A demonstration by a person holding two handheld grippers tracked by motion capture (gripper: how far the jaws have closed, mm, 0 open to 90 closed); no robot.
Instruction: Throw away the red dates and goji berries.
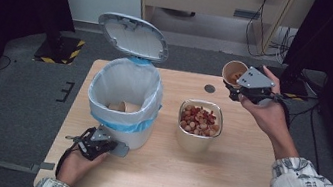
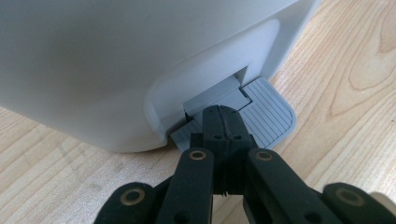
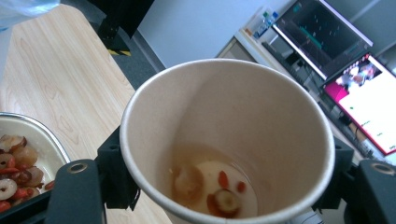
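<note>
My left gripper [image 2: 223,122] has its jaws pressed together, tips down on the grey pedal [image 2: 268,114] of the bin [image 1: 125,102], whose lid [image 1: 133,36] stands up. My right gripper [image 1: 244,92] clamps a paper cup [image 3: 229,140], tilted, above the table's far right, beyond the metal bowl [image 1: 200,121].

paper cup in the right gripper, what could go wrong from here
1. The paper cup, clamped in the right gripper off the table's far corner, holds liquid and fruit bits; tipped early, they might spill beside the steel bowl.
2. The thin cup wall could buckle under the squeeze.
3. The left gripper, shut, presses the bin's pedal; if it slips off, the lid might drop onto the lined bin.
</note>
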